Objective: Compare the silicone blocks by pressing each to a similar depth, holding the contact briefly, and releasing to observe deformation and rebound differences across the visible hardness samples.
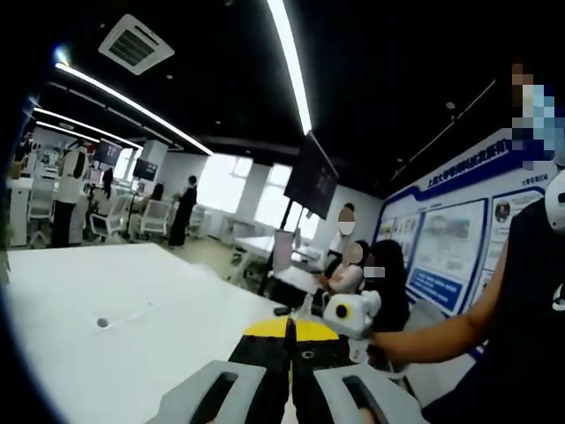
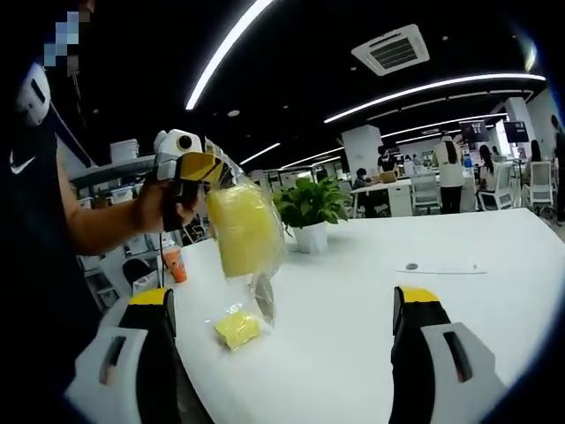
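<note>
Nearest the lens in the right gripper view, the right gripper (image 2: 282,353) stood wide open with nothing between its yellow-tipped jaws, hovering above the white surface (image 2: 459,291). That surface was the largest thing present, stretching away toward a potted plant (image 2: 309,210) at its far edge.

Next in size was the clear bag (image 2: 245,231) holding a pale yellow silicone block, lifted well clear of the surface. The left gripper (image 2: 196,170), seen entering from the left of that view in the person's hand (image 2: 159,208), pinched the bag at its top. In the left gripper view the same gripper (image 1: 290,371) showed its jaws drawn together, though the bag itself lay out of sight below.

Smaller again, a second small yellow block (image 2: 237,329) lay on the surface just under the hanging bag, near the right gripper's left jaw.

Judging by this, the work was at the unpacking stage: samples were not yet laid out and no pressing had begun. The next move would likely call for getting the bagged block out and set flat beside the loose one, so each could be pressed squarely to a like depth.
</note>
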The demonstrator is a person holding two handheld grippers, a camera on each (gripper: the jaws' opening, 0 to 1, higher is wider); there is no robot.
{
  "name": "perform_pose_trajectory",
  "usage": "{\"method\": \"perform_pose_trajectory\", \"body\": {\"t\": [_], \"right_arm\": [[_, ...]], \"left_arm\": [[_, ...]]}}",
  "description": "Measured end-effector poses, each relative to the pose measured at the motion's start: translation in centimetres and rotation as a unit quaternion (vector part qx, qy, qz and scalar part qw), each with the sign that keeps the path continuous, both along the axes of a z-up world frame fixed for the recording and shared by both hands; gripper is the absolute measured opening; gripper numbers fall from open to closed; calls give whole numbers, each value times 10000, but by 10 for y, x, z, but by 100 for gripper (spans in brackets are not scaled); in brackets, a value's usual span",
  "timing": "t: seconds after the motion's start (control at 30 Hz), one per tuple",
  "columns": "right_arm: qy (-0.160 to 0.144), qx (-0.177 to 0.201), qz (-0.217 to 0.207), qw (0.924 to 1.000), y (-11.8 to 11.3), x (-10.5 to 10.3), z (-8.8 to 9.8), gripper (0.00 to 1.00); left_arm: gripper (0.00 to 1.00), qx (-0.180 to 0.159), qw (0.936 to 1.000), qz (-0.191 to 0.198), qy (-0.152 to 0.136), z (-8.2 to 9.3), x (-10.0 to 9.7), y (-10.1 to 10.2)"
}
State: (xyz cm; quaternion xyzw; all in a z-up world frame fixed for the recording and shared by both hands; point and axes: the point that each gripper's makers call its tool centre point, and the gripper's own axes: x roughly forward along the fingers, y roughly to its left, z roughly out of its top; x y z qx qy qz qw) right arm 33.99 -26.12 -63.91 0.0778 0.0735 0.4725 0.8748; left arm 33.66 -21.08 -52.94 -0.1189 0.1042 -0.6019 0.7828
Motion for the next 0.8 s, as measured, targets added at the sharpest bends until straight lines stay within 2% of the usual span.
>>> {"method": "perform_pose_trajectory", "body": {"t": [0.27, 0.53, 0.8], "right_arm": [[-280, 344, 360, 9984, 25, -6, 22, 81], [-310, 779, 637, 9944, 41, -9, 41, 67], [-305, 985, 977, 9899, 52, -15, 51, 42]], "left_arm": [[0, -124, 9999, -69, 66, 3, -8, 2], [0, -256, 9996, -82, 71, 7, -13, 5], [0, -358, 9993, -69, 85, 13, -20, 12]]}}
